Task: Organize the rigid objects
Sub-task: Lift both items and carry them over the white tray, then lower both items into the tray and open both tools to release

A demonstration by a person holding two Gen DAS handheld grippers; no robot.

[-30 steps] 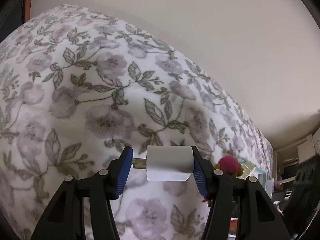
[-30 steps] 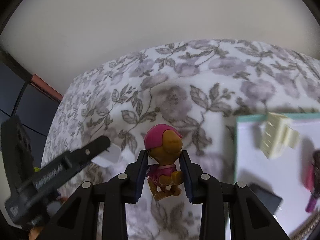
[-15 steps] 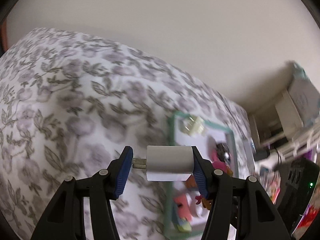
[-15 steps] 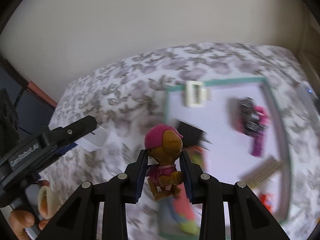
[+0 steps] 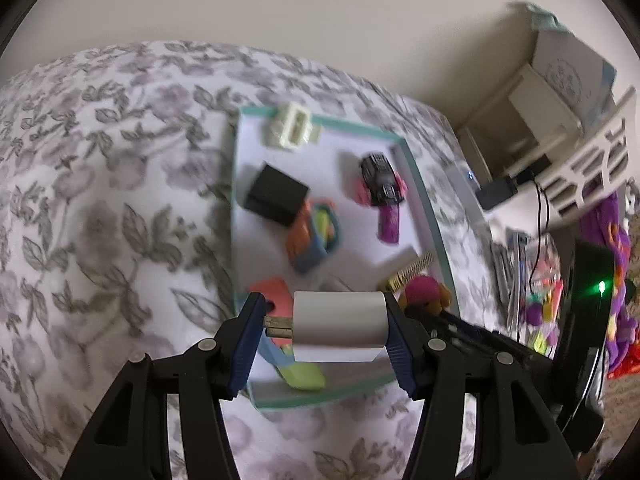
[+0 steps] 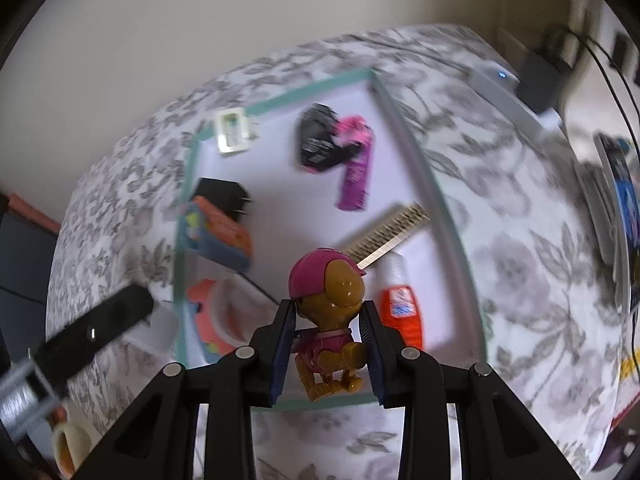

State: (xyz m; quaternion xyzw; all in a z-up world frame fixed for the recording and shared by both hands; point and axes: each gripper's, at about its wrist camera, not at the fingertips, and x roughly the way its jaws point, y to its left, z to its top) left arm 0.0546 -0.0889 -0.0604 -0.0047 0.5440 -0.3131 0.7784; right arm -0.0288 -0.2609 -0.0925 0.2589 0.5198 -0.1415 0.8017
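My left gripper is shut on a white plug charger, its metal prongs pointing left, held above the near end of a white tray with a teal rim. My right gripper is shut on a brown toy dog with a pink cap, held above the same tray. The toy dog also shows just right of the charger. The tray holds a black adapter, a cream clip, a black and pink toy car, a comb and colourful toys.
The tray lies on a bed with a grey floral cover. Right of the bed stand white shelves, a black box with cables and a heap of colourful toys. A plain wall is behind.
Both grippers have swung right, from over the bare floral cover to above the tray, each still holding its object. The tray's contents have come fully into view.
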